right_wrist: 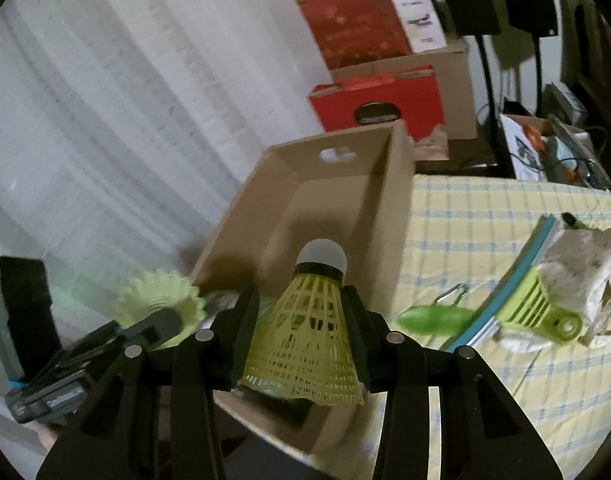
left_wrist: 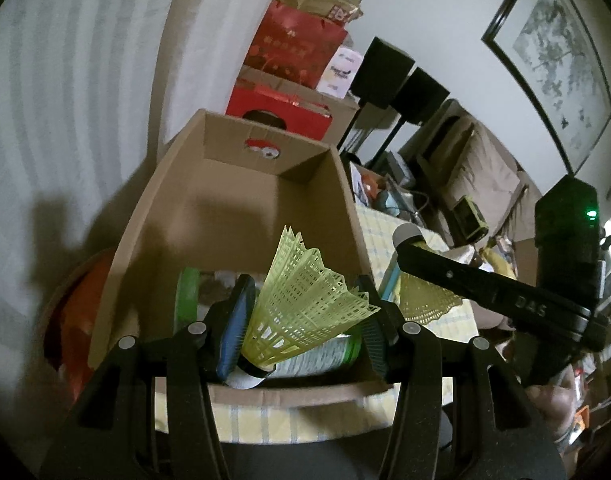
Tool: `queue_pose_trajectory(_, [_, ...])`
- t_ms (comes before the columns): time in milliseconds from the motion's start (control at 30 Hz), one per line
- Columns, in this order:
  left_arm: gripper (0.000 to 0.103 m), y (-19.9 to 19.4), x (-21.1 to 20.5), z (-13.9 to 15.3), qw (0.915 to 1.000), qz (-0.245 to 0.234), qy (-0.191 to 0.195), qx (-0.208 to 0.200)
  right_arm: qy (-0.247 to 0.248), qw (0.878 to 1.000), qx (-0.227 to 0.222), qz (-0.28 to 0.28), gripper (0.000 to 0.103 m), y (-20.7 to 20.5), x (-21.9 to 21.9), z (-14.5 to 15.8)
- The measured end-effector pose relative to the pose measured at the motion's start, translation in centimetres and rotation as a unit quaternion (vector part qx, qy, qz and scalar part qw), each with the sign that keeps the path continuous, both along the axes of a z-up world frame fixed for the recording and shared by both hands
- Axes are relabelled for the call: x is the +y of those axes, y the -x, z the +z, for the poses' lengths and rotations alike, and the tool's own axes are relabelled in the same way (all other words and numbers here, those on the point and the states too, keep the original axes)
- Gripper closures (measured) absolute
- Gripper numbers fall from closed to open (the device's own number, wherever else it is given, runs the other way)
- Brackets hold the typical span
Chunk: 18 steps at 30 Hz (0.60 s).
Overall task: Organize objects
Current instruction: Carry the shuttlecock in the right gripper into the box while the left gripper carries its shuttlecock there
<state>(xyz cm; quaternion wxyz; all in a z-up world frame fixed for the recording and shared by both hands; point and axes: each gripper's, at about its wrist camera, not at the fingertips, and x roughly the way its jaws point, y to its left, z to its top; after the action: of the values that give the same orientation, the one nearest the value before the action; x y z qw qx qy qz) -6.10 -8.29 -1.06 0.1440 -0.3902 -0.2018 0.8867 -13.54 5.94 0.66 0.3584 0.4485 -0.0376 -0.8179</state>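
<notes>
Left fingers (left_wrist: 301, 316) grasp shuttlecock (left_wrist: 305, 304) | right fingers (right_wrist: 301, 312) grasp second shuttlecock (right_wrist: 305, 344) | green clip (right_wrist: 433, 318) right view only

A framed picture (left_wrist: 561, 68) is hanging on the wall at about two o'clock in the left wrist view, with two black speakers on stands (left_wrist: 401, 76) standing below it toward twelve. Red gift bags (right_wrist: 357, 24) and brown cartons (right_wrist: 445, 80) are piling up at one o'clock in the right wrist view, while a pale curtain (right_wrist: 105, 100) is filling ten o'clock.
</notes>
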Motion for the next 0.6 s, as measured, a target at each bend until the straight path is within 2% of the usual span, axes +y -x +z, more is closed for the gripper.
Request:
queue_pose_trajectory(267, [0.055, -1.0, 0.0, -1.9, 0.9997, -0.006, 0.004, -0.022, -0.011, 0.999, -0.004, 0.031, 0.06, -3.1, -1.3, -1.2])
queue_pose_trajectory(600, [0.055, -1.0, 0.0, -3.4, 0.9992, -0.008, 0.005, -0.038, -0.029, 0.998, -0.012, 0.047, 0.06, -4.4, -2.4, -3.1])
